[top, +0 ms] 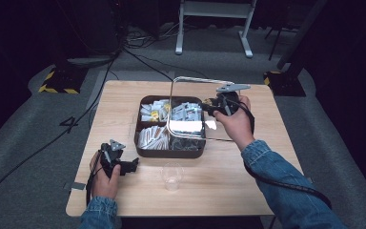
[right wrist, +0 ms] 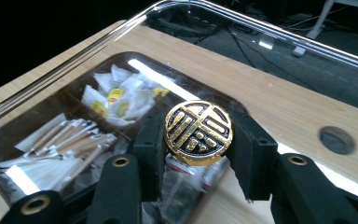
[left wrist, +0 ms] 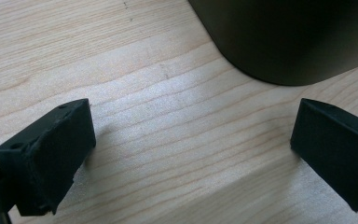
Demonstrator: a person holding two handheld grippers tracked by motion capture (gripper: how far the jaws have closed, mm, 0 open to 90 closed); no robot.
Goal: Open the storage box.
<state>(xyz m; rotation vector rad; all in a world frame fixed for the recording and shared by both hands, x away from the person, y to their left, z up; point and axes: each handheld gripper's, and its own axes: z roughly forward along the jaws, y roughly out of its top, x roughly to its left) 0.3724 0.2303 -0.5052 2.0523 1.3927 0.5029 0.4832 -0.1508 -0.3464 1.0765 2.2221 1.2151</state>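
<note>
The right tongs (right wrist: 198, 154) grip the round gold-and-black knob (right wrist: 198, 132) of a clear lid (top: 187, 107), which is held tilted above the dark tray (top: 169, 151) on the tabletop (top: 248, 167). The tray's compartments hold white sachets (right wrist: 121, 95) and wrapped sticks (right wrist: 70, 140). The left tongs (left wrist: 191, 154) stand wide, holding nothing, near the tray.

the round knob (right wrist: 198, 132) on the clear lid (top: 186, 107) is showing a gold fret pattern on black; the dark brown box (top: 145, 148) is holding white and yellow packets (right wrist: 119, 98); the pale wooden table (top: 228, 181) is showing fine grain.
</note>
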